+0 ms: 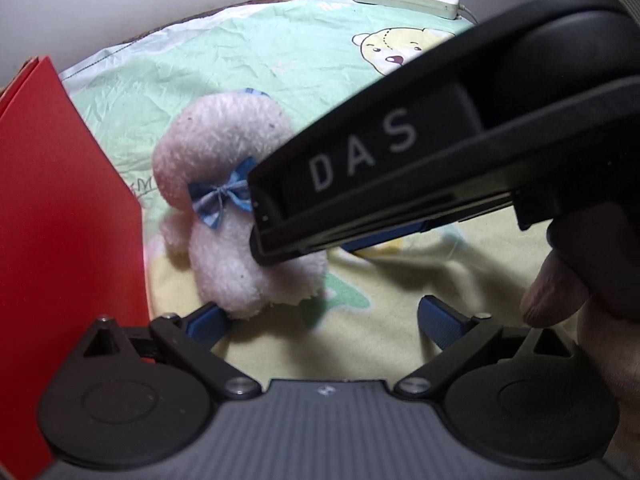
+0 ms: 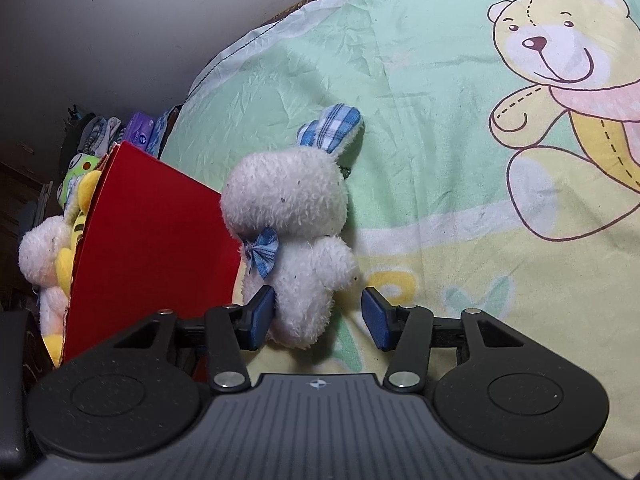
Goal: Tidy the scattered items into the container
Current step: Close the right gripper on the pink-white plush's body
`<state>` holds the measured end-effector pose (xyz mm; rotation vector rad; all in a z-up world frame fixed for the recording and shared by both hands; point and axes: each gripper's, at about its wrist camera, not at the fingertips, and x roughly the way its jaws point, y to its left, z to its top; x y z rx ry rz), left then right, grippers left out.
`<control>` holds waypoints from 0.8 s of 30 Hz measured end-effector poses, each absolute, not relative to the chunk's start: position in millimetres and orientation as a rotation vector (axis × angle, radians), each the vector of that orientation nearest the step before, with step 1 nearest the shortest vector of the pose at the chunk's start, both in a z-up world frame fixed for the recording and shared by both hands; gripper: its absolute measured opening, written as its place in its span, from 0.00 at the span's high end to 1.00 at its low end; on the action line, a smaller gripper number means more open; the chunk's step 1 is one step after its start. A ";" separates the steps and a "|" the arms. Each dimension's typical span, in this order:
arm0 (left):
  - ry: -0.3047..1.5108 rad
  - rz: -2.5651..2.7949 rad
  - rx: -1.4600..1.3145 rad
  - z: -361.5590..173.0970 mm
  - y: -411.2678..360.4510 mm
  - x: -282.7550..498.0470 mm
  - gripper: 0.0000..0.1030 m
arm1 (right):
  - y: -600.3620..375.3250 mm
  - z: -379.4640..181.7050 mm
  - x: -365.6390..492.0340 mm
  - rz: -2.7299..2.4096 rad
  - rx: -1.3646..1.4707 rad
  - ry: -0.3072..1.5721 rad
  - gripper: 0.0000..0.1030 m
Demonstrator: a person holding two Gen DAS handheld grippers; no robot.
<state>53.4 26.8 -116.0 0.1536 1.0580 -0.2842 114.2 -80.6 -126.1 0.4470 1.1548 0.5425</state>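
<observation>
Reaching for the white plush rabbit (image 2: 292, 248), the right claw (image 2: 318, 316) has its 2 blue pads either side of the toy's lower body: the left pad (image 2: 262, 312) sits against the fur, while the other stands clear at 3 o'clock of the toy, so the claw is apart and grips nothing. The rabbit lies on the bed sheet (image 2: 420, 100), checked ear toward 12 o'clock, its blue bow (image 2: 262, 254) beside the red container (image 2: 152, 240) at its 9 o'clock, where other plush toys (image 2: 48, 256) already sit. In the left wrist view, the left claw (image 1: 324, 320) hangs with its pads wide apart and empty, low beside the same rabbit. The step in hand looks like the grasp. Next, the right claw should probably close squarely on the soft body, then lift and swing over the red wall toward 9 o'clock
</observation>
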 end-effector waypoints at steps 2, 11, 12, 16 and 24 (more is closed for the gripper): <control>1.055 -0.294 0.154 -115.3 26.4 53.5 0.06 | -81.5 -128.1 113.9 0.558 0.470 1.159 0.66; 1.062 -0.368 0.153 -110.1 14.5 41.1 0.07 | -90.4 -116.9 94.0 0.538 0.429 1.136 0.76; 1.065 -0.382 0.151 -109.2 12.8 38.6 0.07 | -93.6 -115.5 89.4 0.533 0.423 1.134 0.76; 1.076 -0.436 0.157 -107.9 2.4 24.5 0.07 | -105.6 -113.4 71.9 0.504 0.421 1.139 0.76; 1.090 -0.562 0.237 -106.5 -21.6 -15.9 0.08 | -124.3 -111.2 30.8 0.443 0.416 1.144 0.76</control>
